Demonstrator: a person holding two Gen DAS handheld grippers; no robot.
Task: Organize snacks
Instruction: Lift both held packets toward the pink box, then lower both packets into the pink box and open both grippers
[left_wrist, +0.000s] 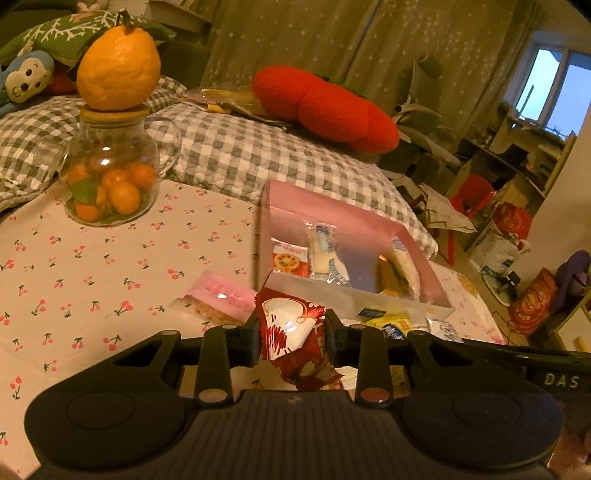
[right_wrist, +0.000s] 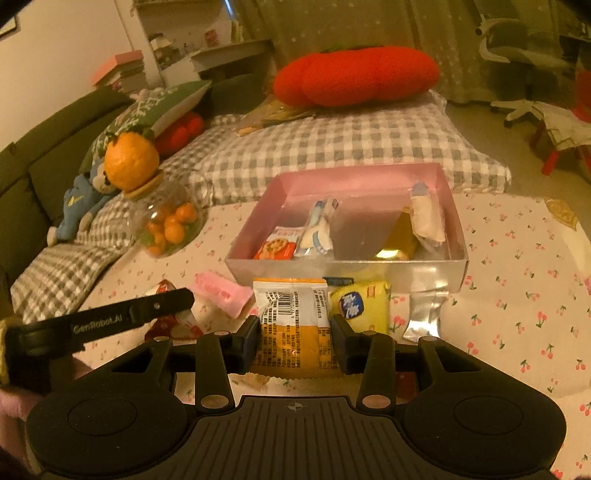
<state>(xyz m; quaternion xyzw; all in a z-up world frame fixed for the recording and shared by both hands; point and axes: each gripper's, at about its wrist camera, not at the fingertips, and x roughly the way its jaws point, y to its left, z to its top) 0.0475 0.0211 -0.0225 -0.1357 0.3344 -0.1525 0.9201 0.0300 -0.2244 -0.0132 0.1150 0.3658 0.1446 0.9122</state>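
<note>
Left claw (left_wrist: 291, 338) clenched on red snack packet (left_wrist: 291, 332), held clear of cherry-print surface (left_wrist: 92, 266), just short of pink box (left_wrist: 354, 225).
Right claw (right_wrist: 295, 334) grasping orange packet (right_wrist: 291, 317), box (right_wrist: 354, 177) ahead.
Red packet: long axis tilted, top toward box. Orange packet: long axis along fingers, barcode up.
Advice: clear near wall, lay flat in the free middle, beside packets already inside.
</note>
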